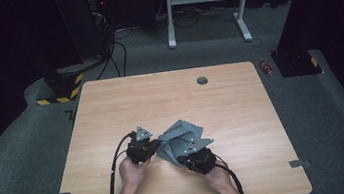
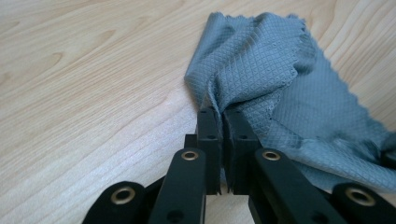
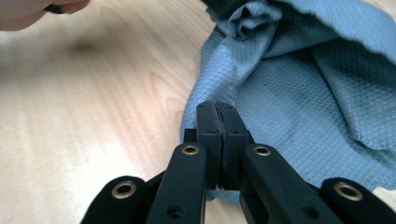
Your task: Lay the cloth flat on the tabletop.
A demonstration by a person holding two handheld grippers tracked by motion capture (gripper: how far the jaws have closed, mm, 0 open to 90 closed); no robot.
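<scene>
High view: a person at a pale wooden table works a grey cloth with a hand-held gripper in each hand, both meeting near the table's front edge.
Cloth: a grey, diamond-textured rag with zigzag-cut edges, crumpled rather than flat, lying just in front of the person between the two tools and well short of the table's far side.
Left gripper: jaws pinched nearly together on a bunched fold at the cloth's near edge, with fabric rising directly from the tips.
Right gripper: jaws drawn close on the cloth's edge, a thin sliver of fabric caught between them and the rest draped beyond.
Left hand: wrapped around its tool, cable trailing back toward the person.
Right hand: gripping its tool from behind, close to the front edge.
Likely step: judged from the paired grips, the cloth is about to be lifted or spread.
Risk, slip: both holds look shallow, taken at the very hem, so a sharp pull apart could draw the fabric out of one pair of jaws.
Risk, uneven spread: the left hold gathers several layers, so the cloth may open twisted.
Risk, drag: kept low, the loose part could catch on the tabletop and bunch again.
</scene>
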